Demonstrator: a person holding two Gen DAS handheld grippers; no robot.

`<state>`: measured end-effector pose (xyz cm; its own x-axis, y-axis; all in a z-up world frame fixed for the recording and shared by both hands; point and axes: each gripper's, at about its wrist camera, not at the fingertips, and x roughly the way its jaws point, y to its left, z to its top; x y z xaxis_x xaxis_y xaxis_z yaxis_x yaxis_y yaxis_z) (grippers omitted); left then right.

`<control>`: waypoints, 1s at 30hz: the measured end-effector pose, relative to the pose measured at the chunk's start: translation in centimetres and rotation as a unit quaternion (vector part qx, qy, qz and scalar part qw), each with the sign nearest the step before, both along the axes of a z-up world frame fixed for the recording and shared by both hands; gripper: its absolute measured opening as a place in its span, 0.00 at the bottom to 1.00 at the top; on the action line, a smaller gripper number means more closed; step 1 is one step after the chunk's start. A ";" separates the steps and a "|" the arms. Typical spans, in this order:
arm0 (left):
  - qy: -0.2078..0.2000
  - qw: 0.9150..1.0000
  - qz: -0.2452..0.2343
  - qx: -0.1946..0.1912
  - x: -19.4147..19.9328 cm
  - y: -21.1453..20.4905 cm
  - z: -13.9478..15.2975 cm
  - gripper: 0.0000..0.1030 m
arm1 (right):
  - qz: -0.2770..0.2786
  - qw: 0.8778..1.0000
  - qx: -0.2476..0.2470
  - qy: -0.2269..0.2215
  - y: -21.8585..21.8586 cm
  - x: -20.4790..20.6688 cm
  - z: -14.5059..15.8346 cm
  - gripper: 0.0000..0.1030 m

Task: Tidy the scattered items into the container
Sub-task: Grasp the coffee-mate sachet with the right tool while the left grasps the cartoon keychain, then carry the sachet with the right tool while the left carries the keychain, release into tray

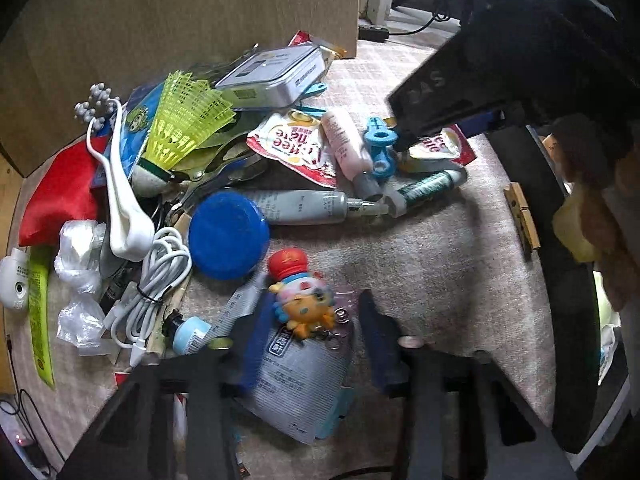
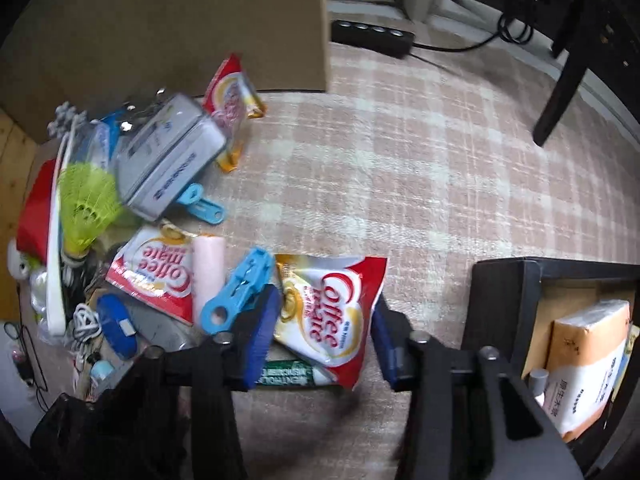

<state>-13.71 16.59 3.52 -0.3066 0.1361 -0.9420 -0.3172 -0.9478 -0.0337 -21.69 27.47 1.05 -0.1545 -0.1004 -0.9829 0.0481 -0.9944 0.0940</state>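
Evidently both claws point steeply down so each can straddle one item in the heap on the carpet. Left claw (image 1: 308, 340), half-wide, brackets a toy figure (image 1: 304, 296) lying on a grey pouch (image 1: 300, 392); pads not visibly pressing. Right claw (image 2: 324, 332) straddles one creamer sachet (image 2: 332, 316), pads just beside it. I count three sachets, two blue clips. Container (image 2: 500, 304) sits at three o'clock.
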 end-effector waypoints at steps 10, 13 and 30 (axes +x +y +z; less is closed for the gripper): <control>-0.001 0.998 0.033 0.048 0.3 -2.2 1.2 0.27 | -0.030 0.998 -0.056 0.027 2.9 2.1 0.9 0.31; 0.003 0.998 0.036 0.057 0.9 -2.4 2.2 0.27 | -0.030 0.996 -0.073 0.034 4.0 3.1 1.8 0.31; 0.017 0.990 -0.042 0.133 4.2 6.4 8.8 0.28 | -0.092 0.983 -0.088 0.128 16.4 11.8 11.3 0.31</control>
